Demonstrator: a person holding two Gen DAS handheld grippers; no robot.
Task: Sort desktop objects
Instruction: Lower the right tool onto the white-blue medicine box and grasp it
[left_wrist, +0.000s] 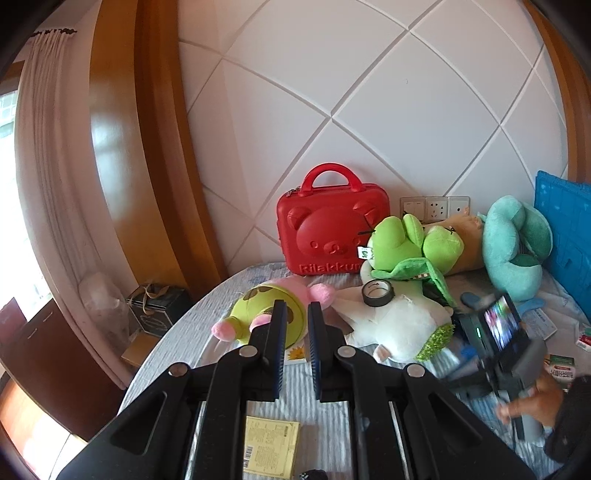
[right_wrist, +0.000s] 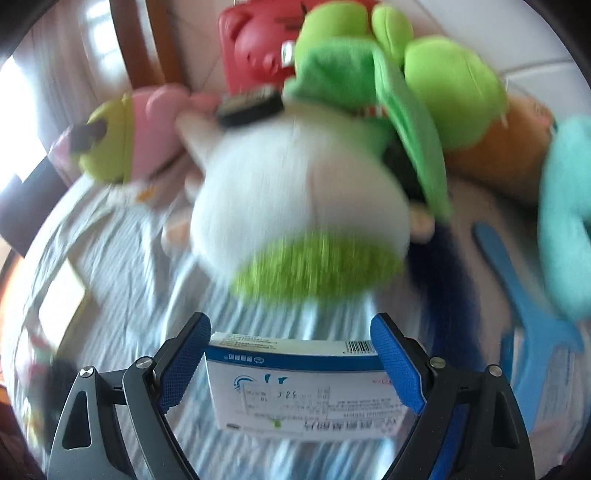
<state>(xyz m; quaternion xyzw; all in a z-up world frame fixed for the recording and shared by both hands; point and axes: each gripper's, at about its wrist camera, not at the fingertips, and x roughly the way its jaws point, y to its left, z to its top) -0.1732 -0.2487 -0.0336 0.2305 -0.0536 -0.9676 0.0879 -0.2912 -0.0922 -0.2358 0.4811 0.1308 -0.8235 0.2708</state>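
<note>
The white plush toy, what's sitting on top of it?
A black tape roll sits on the white plush toy, and the green frog plush leans over its top. What's underneath it is hidden.

Daylight pours in from the blown-out window (left_wrist: 7, 122) at left, glare streaks the wooden panel (left_wrist: 107, 147), fisheye bends every edge into dark corners, and the right wrist view smears with motion blur across the white plush (right_wrist: 295, 192).

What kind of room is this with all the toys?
Probably a bedroom: soft toys like the green plush frog lie on a striped fabric sheet, against a white padded wall panel, with a red bear-faced case behind.
</note>
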